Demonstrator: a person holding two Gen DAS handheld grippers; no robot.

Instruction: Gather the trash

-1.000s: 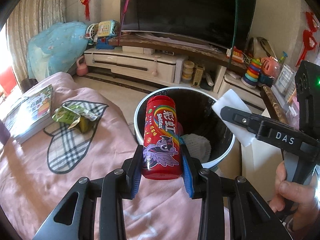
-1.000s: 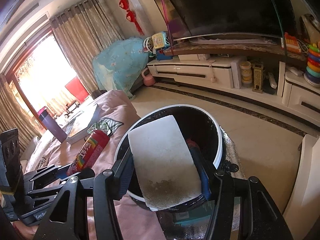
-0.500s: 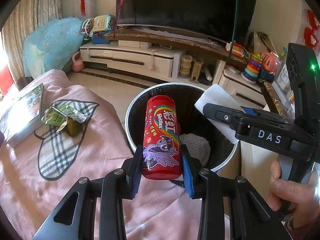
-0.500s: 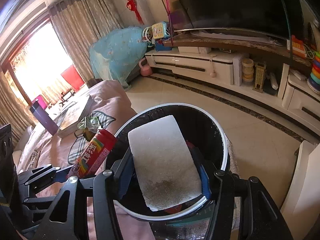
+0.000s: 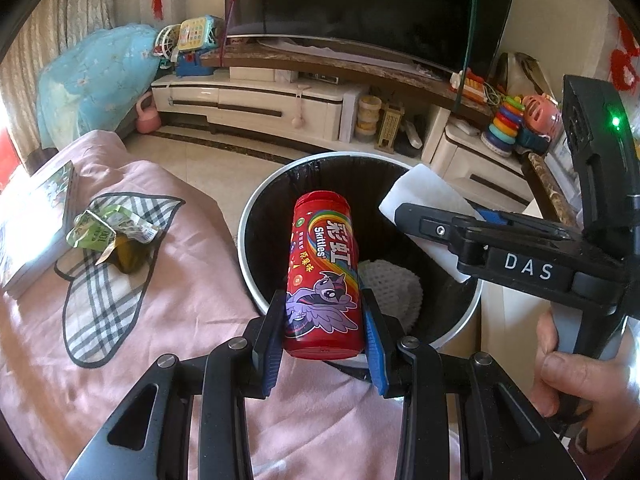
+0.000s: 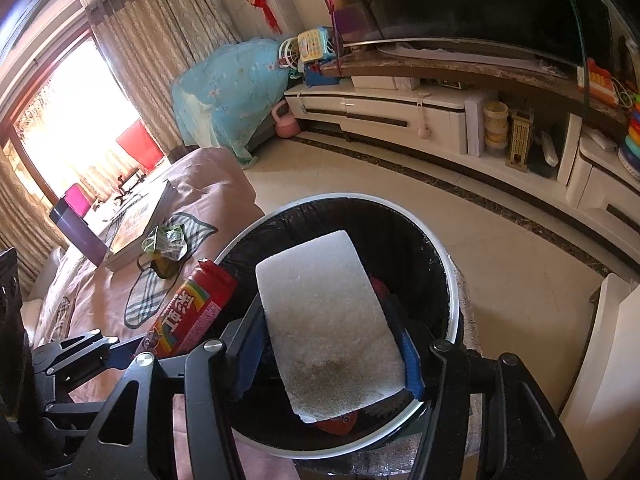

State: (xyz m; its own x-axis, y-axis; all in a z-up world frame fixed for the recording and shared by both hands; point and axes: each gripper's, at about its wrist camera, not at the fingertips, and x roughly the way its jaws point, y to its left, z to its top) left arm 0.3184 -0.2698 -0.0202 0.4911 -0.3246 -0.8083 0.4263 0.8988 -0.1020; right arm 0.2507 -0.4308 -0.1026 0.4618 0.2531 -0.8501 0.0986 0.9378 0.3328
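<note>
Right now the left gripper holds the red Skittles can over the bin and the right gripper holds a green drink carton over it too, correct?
Not quite. The right gripper holds a white foam pad, not a green carton; the right wrist view shows it above the bin. The crumpled green carton lies on the pink cover. The left gripper does hold the red Skittles can over the bin.

A pink-covered bed carries a plaid-patterned patch, on which a crumpled green drink carton lies beside a flat book. A purple bottle stands farther along the bed, by the book. On the tiled floor beside the bed stands a white-rimmed trash bin, apparently lined in black.
</note>
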